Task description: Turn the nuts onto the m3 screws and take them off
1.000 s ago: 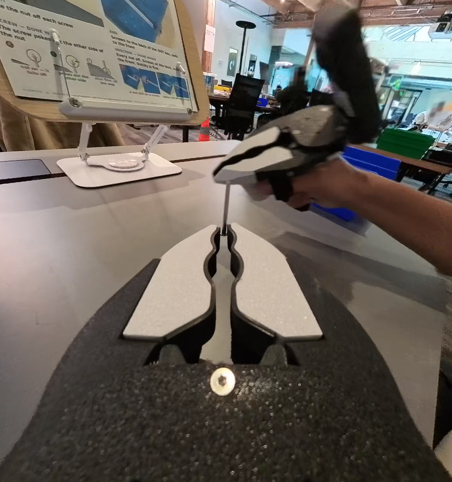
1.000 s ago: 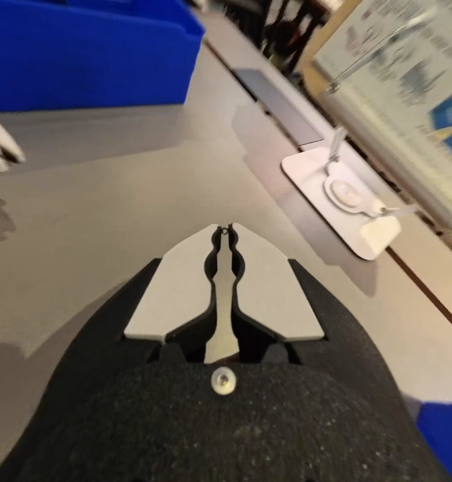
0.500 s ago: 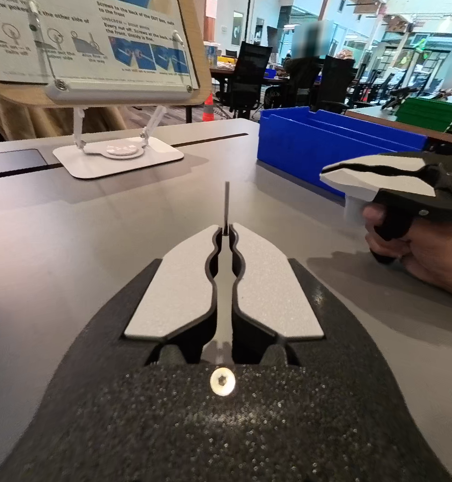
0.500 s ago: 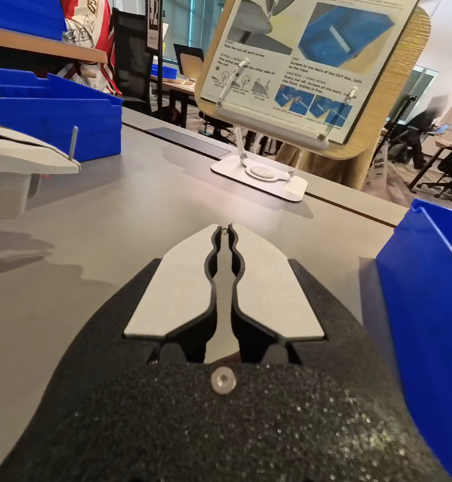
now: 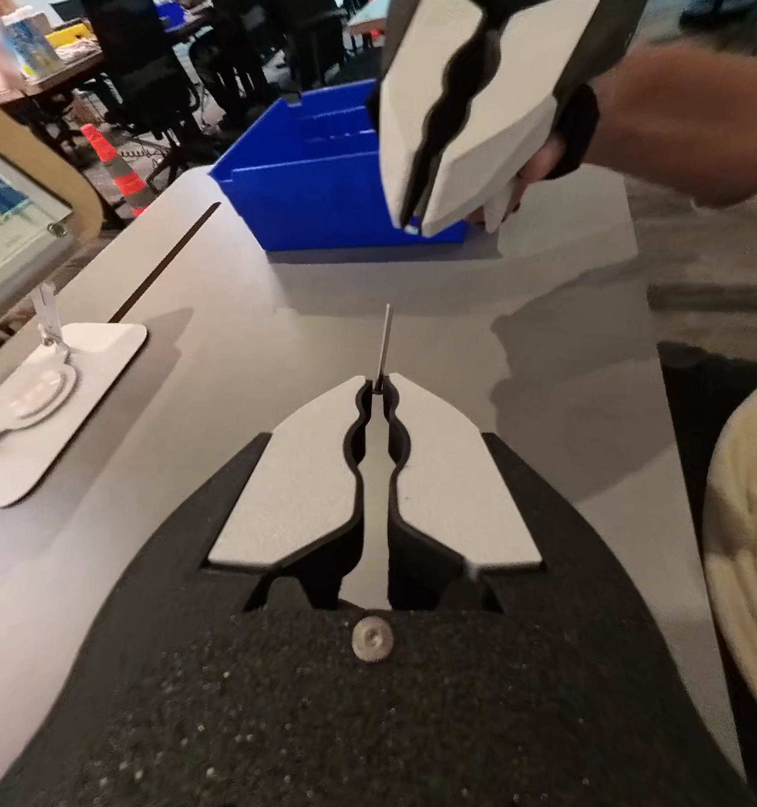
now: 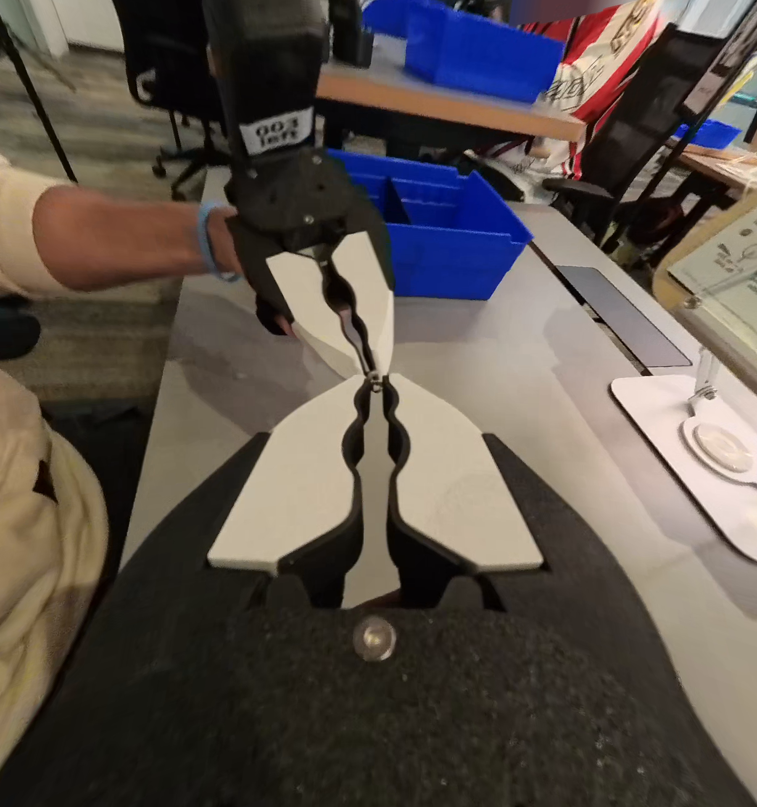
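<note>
At frame centre, a screw is pinched upright by the left gripper; a nut is clamped by the right gripper for threading on.

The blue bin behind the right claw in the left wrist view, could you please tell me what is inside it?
The blue bin shows only bare blue dividers; the right claw covers its right part, so any nuts or screws there are hidden.
</note>
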`<state>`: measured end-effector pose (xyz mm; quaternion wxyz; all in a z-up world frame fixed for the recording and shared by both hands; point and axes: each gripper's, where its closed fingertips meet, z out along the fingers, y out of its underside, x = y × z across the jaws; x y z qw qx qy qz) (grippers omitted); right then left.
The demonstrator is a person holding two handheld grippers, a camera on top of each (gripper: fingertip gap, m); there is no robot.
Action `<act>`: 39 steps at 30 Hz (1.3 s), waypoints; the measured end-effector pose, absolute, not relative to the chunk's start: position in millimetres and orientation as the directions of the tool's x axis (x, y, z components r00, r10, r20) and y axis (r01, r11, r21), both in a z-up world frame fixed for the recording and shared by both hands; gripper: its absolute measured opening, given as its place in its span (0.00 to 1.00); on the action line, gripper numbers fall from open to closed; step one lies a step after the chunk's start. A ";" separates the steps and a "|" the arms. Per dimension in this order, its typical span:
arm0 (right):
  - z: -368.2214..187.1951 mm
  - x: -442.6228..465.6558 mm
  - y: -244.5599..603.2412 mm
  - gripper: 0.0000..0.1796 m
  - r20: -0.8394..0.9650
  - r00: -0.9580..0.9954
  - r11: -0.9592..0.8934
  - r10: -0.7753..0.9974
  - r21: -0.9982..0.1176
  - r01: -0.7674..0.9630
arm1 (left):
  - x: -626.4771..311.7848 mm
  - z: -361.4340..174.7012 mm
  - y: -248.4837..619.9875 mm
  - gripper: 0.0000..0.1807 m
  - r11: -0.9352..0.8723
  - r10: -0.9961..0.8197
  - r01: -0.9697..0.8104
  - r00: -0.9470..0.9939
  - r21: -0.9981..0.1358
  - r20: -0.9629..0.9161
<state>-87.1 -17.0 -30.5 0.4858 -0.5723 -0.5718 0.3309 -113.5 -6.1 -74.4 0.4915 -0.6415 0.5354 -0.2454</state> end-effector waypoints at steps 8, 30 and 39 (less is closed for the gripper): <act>-37.2 -93.0 -21.6 0.03 0.221 0.103 0.165 0.970 -0.907 0.388 | -99.8 -67.0 -12.9 0.02 0.095 -0.934 -0.436 0.271 -0.895 -0.231; -33.2 -79.7 -26.6 0.03 0.110 0.136 0.076 0.985 -0.968 0.238 | -101.1 -65.8 -21.3 0.02 0.066 -0.937 -0.335 0.303 -0.940 -0.174; -35.1 -90.2 -29.3 0.03 0.134 0.099 0.101 0.986 -0.953 0.285 | -98.3 -62.4 -23.9 0.02 0.084 -0.938 -0.333 0.292 -0.939 -0.187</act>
